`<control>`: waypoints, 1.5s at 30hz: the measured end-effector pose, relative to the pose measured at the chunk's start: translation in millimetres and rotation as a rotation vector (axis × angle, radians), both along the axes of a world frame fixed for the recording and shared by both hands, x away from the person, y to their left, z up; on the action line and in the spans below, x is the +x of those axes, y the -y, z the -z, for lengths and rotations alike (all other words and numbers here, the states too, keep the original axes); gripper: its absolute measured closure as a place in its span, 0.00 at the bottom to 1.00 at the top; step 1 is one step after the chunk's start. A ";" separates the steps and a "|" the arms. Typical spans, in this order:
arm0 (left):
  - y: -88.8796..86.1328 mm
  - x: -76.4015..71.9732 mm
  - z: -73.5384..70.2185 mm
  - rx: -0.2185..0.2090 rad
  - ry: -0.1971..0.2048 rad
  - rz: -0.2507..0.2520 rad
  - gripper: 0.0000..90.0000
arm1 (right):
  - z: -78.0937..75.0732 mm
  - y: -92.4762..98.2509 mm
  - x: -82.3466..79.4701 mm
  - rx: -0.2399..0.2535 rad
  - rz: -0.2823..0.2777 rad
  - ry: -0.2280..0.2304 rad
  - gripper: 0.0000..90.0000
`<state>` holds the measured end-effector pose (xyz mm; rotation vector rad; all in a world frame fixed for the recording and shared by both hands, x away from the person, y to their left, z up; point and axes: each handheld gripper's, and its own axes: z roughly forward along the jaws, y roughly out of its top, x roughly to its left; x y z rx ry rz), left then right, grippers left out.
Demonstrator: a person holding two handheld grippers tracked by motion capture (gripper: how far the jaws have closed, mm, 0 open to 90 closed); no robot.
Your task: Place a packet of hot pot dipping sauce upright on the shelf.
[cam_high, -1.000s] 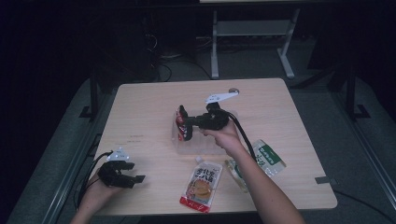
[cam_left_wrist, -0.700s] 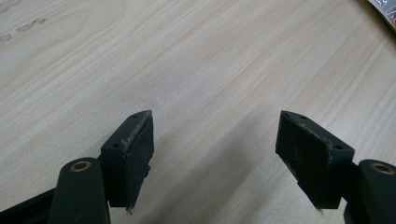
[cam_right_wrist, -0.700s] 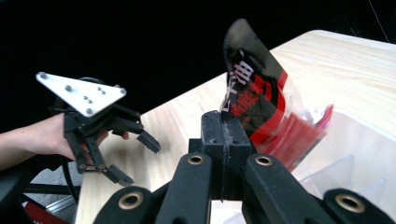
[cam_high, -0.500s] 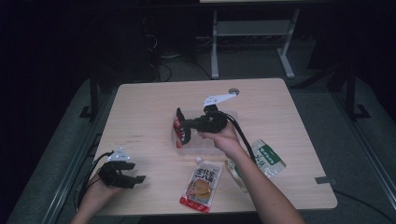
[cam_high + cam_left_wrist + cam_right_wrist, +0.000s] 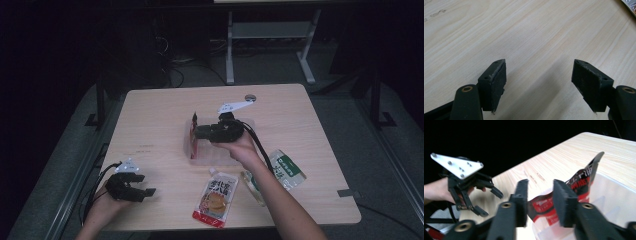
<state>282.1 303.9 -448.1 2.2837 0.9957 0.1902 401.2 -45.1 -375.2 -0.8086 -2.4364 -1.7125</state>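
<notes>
One glossy red pouch (image 5: 564, 195) (crumpled) stands in clear plastic tub (image 5: 200, 157).

A clear tub (image 5: 220, 150) sits mid-table (image 5: 150, 115), with a red packet (image 5: 194, 131) standing in its left end. Nearer the person, 1 pouch (image 5: 216, 196) lies just before the tub and another pouch (image 5: 287, 168) to its right. A small disc (image 5: 250, 97) rests behind the tub.
</notes>
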 end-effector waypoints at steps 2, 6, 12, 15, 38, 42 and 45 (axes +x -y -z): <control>0.2 0.4 -0.3 0.002 0.001 0.003 0.31 | -1.6 2.8 -4.3 -0.016 -0.006 0.017 0.62; 0.3 1.1 0.2 0.007 0.002 0.007 0.31 | -5.9 10.1 -14.6 -0.054 -0.008 0.053 0.52; 1.8 0.1 -0.1 0.017 0.015 0.008 0.29 | -8.5 24.7 -29.5 -0.101 -0.005 0.065 0.41; 2.5 -0.3 0.1 0.007 0.014 0.003 0.28 | -7.1 31.9 -37.4 -0.134 -0.003 0.088 0.39; 21.6 -9.9 -7.9 -0.007 0.036 0.047 0.28 | 8.3 91.7 -88.9 -0.299 0.049 0.108 0.38; 27.5 -11.3 -8.5 -0.008 0.028 0.056 0.28 | 15.0 102.3 -96.3 -0.306 0.061 0.092 0.37; 31.6 -12.8 -9.8 -0.013 0.025 0.063 0.28 | 19.8 108.3 -101.3 -0.314 0.074 0.085 0.37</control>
